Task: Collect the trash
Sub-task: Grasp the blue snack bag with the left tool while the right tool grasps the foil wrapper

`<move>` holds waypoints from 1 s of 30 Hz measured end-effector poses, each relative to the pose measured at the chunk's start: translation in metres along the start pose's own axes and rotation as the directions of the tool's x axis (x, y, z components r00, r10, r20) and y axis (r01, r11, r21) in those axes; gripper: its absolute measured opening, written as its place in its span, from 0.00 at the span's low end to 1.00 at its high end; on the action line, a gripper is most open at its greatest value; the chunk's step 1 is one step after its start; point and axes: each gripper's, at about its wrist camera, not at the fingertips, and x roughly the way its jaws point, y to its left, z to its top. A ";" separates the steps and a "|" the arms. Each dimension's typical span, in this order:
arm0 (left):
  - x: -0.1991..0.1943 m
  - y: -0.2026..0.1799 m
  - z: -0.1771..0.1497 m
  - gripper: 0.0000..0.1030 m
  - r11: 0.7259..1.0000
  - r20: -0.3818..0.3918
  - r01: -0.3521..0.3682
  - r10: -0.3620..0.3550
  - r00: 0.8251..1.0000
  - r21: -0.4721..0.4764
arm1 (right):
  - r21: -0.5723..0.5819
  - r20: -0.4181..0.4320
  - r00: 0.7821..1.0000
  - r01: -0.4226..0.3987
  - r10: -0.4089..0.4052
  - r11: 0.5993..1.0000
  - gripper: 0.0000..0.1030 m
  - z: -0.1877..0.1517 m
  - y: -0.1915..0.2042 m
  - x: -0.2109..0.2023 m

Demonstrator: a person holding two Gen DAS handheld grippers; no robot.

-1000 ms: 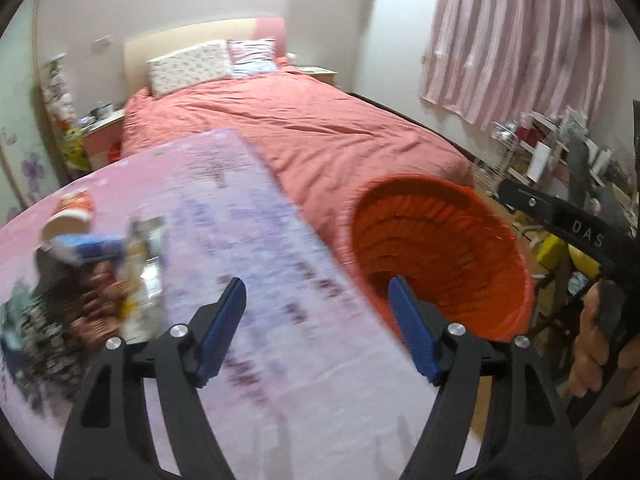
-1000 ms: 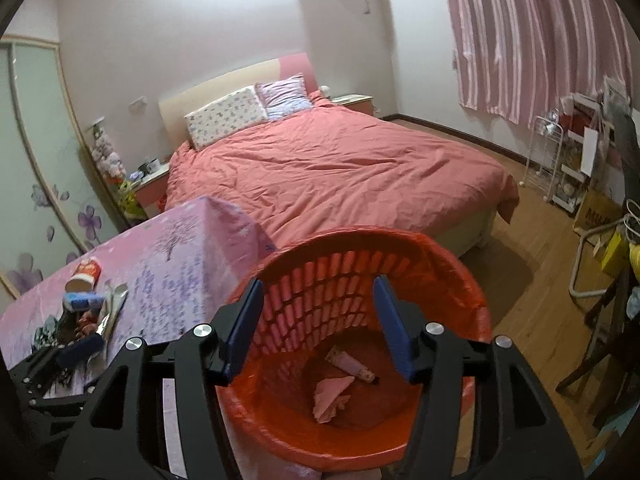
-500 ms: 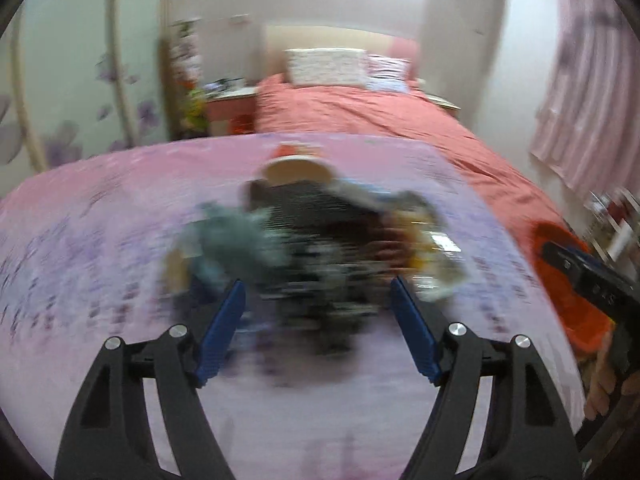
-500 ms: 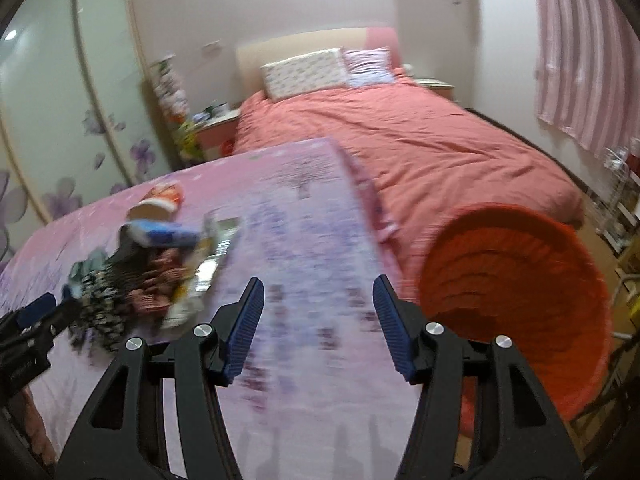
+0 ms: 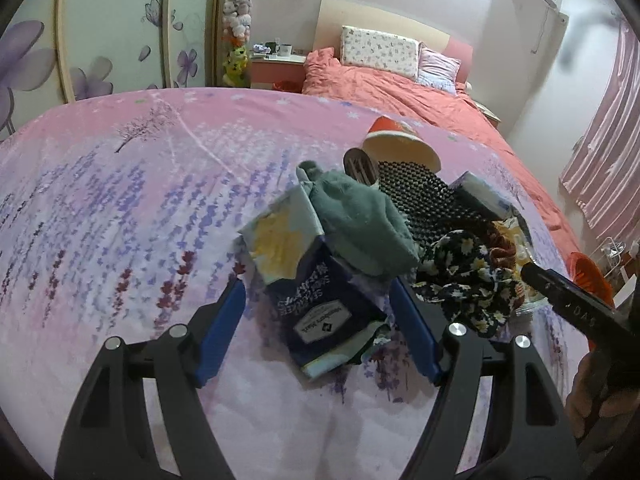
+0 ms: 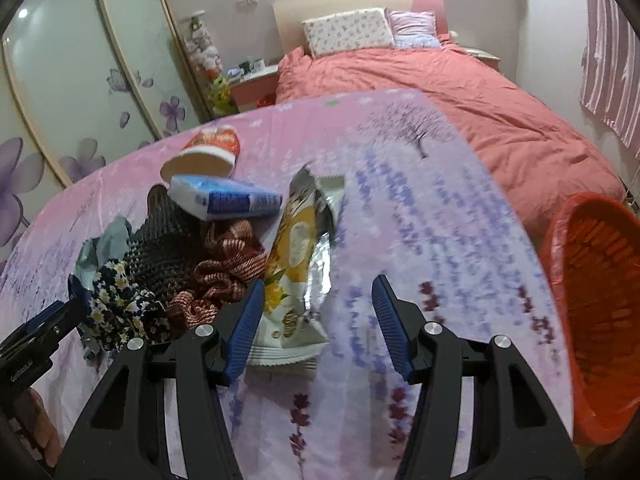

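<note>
A pile of trash and cloth lies on the pink floral tablecloth (image 5: 120, 208). My left gripper (image 5: 318, 320) is open, its fingers either side of a dark blue snack bag (image 5: 320, 312) that lies under a green cloth (image 5: 360, 224). My right gripper (image 6: 318, 320) is open just above the near end of a yellow and silver snack wrapper (image 6: 298, 256). A red paper cup (image 6: 208, 152) lies on its side at the far end of the pile, with a blue tissue pack (image 6: 224, 200) beside it. The orange basket (image 6: 596, 300) stands at the table's right edge.
A black dotted cloth (image 5: 416, 200), a floral cloth (image 5: 468, 276) and a rust knitted cloth (image 6: 224, 264) lie in the pile. A bed with a red cover (image 6: 460, 92) is behind the table. A nightstand (image 5: 276, 68) and sliding wardrobe doors (image 5: 112, 24) are at the back left.
Both grippers have swung left from the orange basket to the pile on the table. Both have stayed open.
</note>
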 end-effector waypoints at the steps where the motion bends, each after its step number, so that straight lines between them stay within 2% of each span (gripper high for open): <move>1: 0.004 -0.002 0.000 0.69 1.000 -0.007 -0.002 0.002 1.000 0.000 | -0.009 -0.009 1.000 -0.003 0.003 1.000 0.55 -0.001 0.003 0.003; 4: 0.015 -0.005 0.001 0.61 1.000 -0.029 -0.005 0.004 1.000 -0.001 | -0.029 -0.027 1.000 0.002 -0.002 1.000 0.48 -0.005 0.010 0.010; 5: 0.018 -0.005 0.001 0.60 1.000 -0.033 -0.011 0.011 0.999 -0.004 | -0.033 -0.023 1.000 0.005 -0.006 0.999 0.42 -0.005 0.011 0.010; 6: 0.019 -0.004 0.000 0.58 1.000 -0.032 -0.017 0.017 0.999 -0.006 | -0.034 -0.021 1.000 0.004 -0.005 0.999 0.31 -0.005 0.011 0.010; 12: 0.023 0.010 0.003 0.48 0.998 -0.036 -0.058 0.058 0.998 0.001 | -0.012 0.002 0.999 0.038 -0.038 0.999 0.23 -0.007 -0.007 0.001; 15: 0.025 0.023 0.005 0.47 0.996 -0.041 -0.089 0.088 0.995 -0.010 | -0.004 0.020 0.994 0.105 -0.105 0.994 0.23 -0.007 -0.021 -0.004; 19: 0.026 0.031 0.008 0.47 0.996 -0.030 -0.091 0.091 0.995 0.003 | 0.013 0.010 0.995 0.100 -0.100 0.995 0.24 -0.007 -0.027 -0.003; 22: 0.026 0.033 0.009 0.47 0.997 -0.027 -0.082 0.082 0.996 0.002 | 0.005 -0.013 0.994 0.107 -0.107 0.994 0.31 -0.006 -0.026 0.002; 30: 0.026 0.037 0.009 0.47 0.997 -0.026 -0.076 0.076 0.997 -0.003 | -0.001 -0.018 0.994 0.110 -0.110 0.994 0.32 -0.005 -0.024 0.004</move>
